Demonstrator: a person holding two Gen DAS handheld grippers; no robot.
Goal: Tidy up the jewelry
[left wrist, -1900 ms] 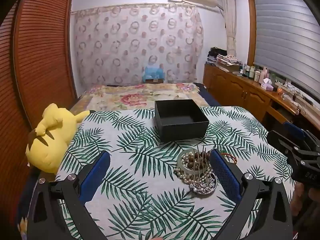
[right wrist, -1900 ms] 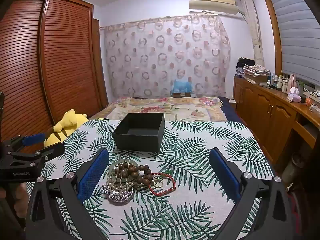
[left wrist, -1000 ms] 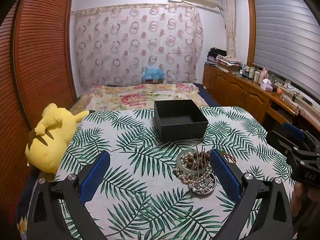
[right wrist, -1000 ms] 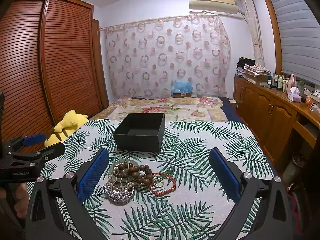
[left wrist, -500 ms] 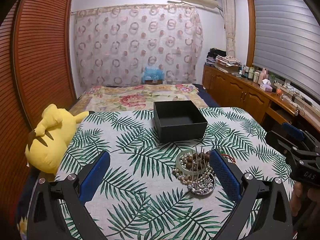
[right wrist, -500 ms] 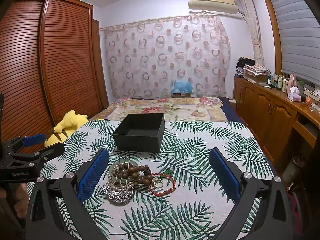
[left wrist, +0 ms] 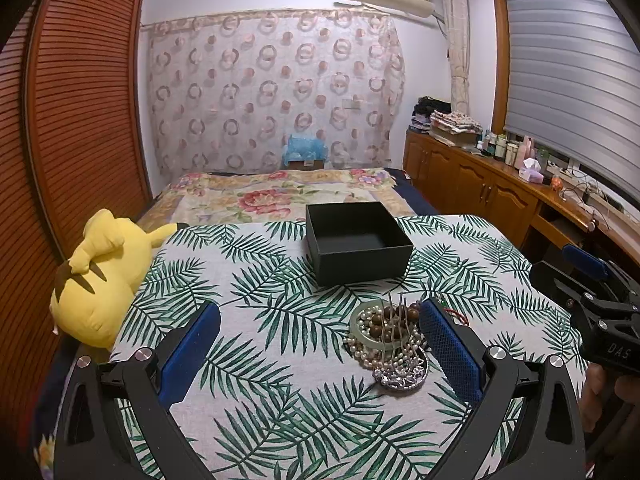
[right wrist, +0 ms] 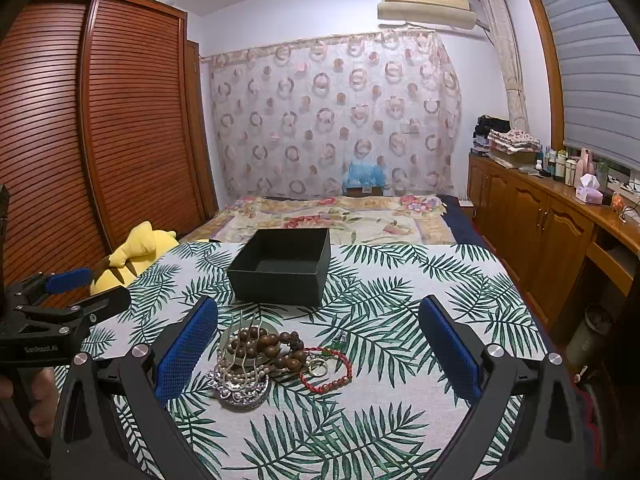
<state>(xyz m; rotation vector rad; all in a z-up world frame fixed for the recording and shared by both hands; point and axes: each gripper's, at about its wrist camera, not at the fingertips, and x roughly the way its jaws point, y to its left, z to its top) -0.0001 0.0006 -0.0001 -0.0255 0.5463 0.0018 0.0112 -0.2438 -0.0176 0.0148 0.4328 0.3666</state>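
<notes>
While both grippers gape, hairpin prongs point boxward (upright-ish).

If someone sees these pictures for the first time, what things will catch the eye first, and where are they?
The tangled pile of jewelry lies near the front of the palm-leaf tablecloth, with the open, empty black box just behind it. A yellow plush toy lies at the table's left edge. The left gripper and the right gripper are wide open and hold nothing.
</notes>
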